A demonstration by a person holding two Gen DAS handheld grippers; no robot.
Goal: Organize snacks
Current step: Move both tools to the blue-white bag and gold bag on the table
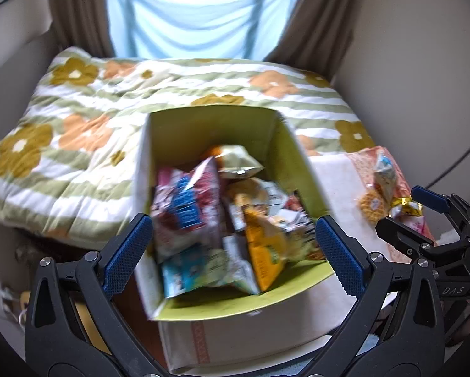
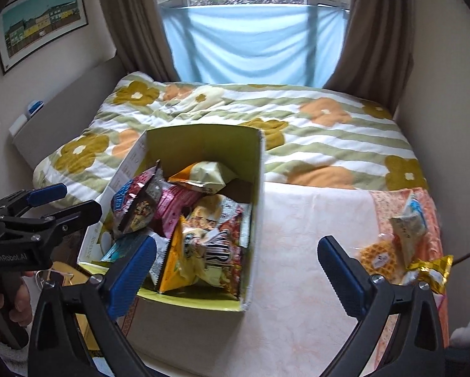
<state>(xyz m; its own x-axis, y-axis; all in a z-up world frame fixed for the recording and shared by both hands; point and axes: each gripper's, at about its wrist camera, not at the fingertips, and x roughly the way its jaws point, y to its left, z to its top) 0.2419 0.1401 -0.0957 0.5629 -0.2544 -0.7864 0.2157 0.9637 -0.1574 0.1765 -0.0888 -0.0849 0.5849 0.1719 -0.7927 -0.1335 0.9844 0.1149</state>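
A green-lined cardboard box (image 1: 209, 125) (image 2: 203, 144) stands on a table with a pale cloth (image 2: 313, 235), full of several snack packets: a red-and-blue bag (image 1: 184, 210), a yellow bag (image 1: 263, 248) (image 2: 175, 267), a pale green bag (image 1: 238, 160) (image 2: 206, 172). My left gripper (image 1: 231, 251) is open and empty, its jaws spread around the box's near end. My right gripper (image 2: 238, 270) is open and empty, above the box's right near corner. Loose snacks lie at the table's right end: a waffle packet (image 2: 379, 259) (image 1: 373, 204), a white wrapped snack (image 2: 407, 226) and a gold packet (image 2: 433, 270).
A bed with a flowered, striped quilt (image 2: 266, 132) lies behind the table. A window with a blue cloth (image 2: 250, 47) and brown curtains is at the back. A framed picture (image 2: 40, 25) hangs on the left wall.
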